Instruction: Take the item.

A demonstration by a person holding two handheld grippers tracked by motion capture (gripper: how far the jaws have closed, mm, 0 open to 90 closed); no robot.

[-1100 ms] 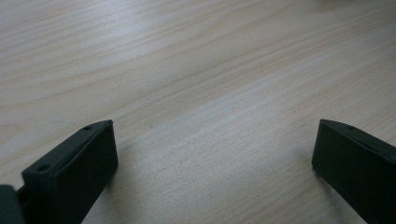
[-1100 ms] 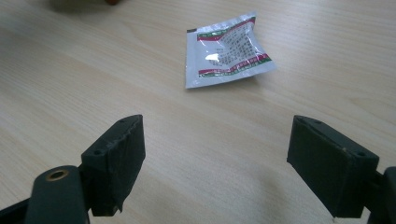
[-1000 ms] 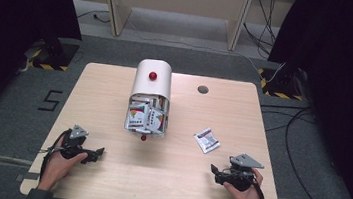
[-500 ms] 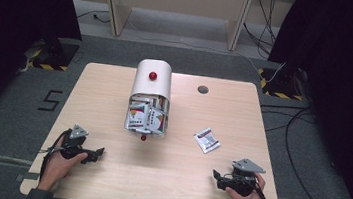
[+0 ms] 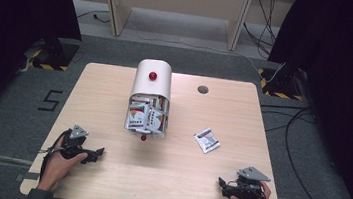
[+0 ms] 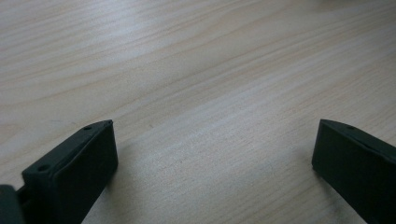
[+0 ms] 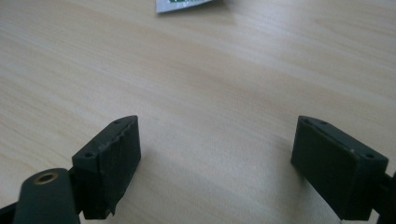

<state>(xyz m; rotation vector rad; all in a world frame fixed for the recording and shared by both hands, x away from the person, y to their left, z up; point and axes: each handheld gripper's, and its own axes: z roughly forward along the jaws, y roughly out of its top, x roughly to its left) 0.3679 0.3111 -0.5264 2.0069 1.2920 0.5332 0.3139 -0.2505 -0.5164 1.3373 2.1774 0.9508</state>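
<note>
**Loose sachet ahead of my right gripper**

The sachet (image 5: 206,140) lies flat on the bench (image 5: 263,119), alone, right of the white container (image 5: 151,84) that lies tipped over with more packets (image 5: 146,117) crowding its mouth; my right gripper (image 5: 222,185) rests near the bench's front edge, jaws wide apart and holding nothing, the sachet well ahead of it and slightly to its left; in the right gripper view its edge (image 7: 184,4) peeks in at the top; to take it cleanly, I judge I should go forward low, straddle one thin edge and close gently; my left gripper (image 5: 99,152) rests apart too, jaws spread over bare wood.
</note>
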